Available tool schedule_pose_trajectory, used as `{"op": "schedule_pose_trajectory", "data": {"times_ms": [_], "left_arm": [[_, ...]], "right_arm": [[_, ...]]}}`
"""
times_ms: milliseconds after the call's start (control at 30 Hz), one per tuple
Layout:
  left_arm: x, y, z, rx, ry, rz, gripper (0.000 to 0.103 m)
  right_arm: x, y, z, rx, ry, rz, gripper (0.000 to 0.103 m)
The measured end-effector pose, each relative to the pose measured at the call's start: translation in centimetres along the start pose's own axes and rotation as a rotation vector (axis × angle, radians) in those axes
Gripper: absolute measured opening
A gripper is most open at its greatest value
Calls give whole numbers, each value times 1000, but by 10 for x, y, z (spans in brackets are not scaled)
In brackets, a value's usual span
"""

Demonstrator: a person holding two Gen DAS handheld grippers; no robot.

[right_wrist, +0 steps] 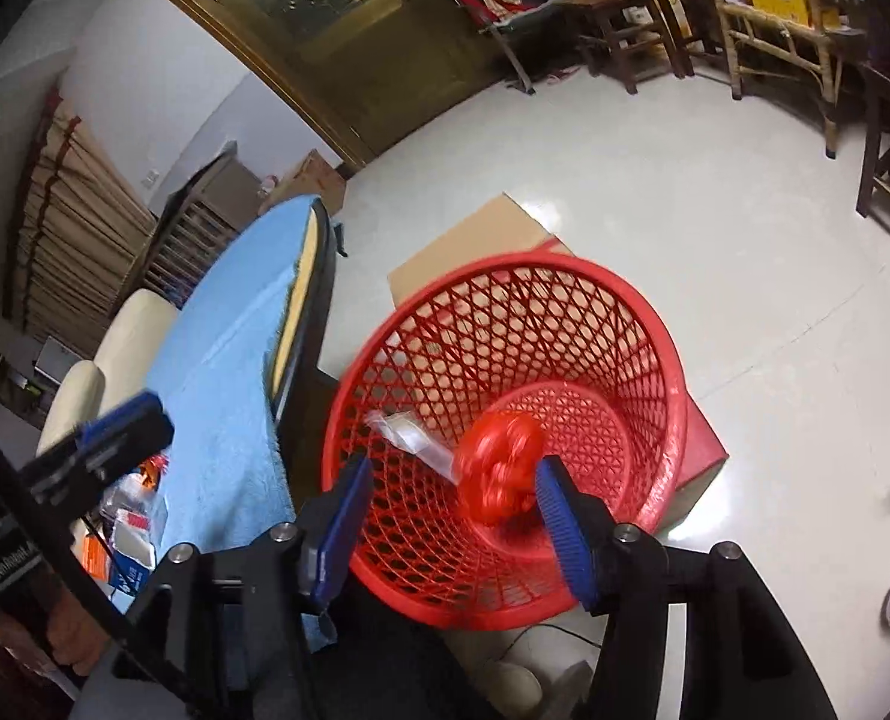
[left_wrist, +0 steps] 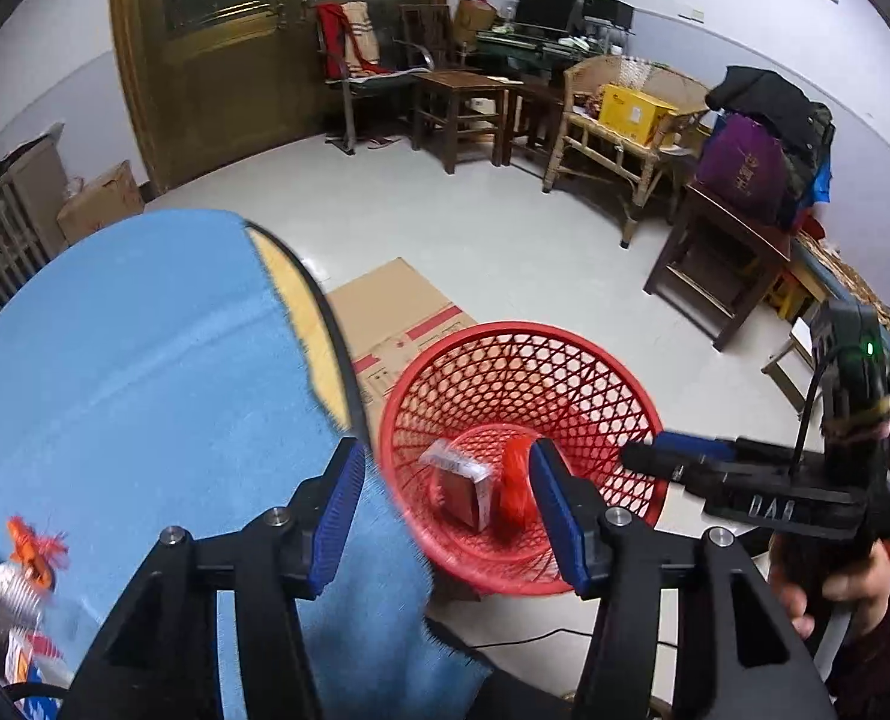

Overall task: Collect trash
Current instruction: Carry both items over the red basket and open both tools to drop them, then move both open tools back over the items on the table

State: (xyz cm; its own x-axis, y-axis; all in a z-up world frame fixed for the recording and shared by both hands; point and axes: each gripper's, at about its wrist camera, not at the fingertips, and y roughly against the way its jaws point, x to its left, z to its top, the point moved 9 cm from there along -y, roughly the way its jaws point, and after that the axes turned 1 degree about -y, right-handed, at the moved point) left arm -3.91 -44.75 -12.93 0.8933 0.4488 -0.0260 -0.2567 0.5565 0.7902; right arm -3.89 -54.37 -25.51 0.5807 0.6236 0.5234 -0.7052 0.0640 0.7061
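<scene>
A crumpled red plastic wad (right_wrist: 499,468) hangs blurred inside the red mesh basket (right_wrist: 655,324), between the spread fingers of the right gripper (right_wrist: 454,519), touching neither pad as far as can be told. A clear wrapper (right_wrist: 411,438) lies lower in the basket. The basket's rim sits just beside the blue-covered table (right_wrist: 228,372) edge, atop a cardboard box (right_wrist: 469,240); open floor lies beyond. The left gripper (left_wrist: 445,516) hovers over the table edge, jaws spread and empty. More litter (left_wrist: 24,564) lies on the cloth to its left.
</scene>
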Motion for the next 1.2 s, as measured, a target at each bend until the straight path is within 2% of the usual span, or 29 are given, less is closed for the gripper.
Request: {"op": "schedule_pose_trajectory", "data": {"times_ms": [200,400,533,700,833,1033,1200], "left_arm": [[29,32,-32,-30,32,68,58],[78,81,-76,-56,62,246,61],[126,114,-109,-56,158,365,63],[178,150,-145,-64,311,449,64],[201,168,-166,-55,357,539,64],[214,183,-182,-59,384,591,64],[217,189,-189,-68,381,608,64]], "right_arm": [[36,-5,-3,5,76,24,61],[97,-19,-17,44,177,68,60],[149,-29,-34,76,280,105,61],[210,-42,-57,117,372,161,60],[245,-45,-77,133,443,188,60],[280,-35,-98,133,524,211,60],[290,-29,-104,130,545,218,60]]}}
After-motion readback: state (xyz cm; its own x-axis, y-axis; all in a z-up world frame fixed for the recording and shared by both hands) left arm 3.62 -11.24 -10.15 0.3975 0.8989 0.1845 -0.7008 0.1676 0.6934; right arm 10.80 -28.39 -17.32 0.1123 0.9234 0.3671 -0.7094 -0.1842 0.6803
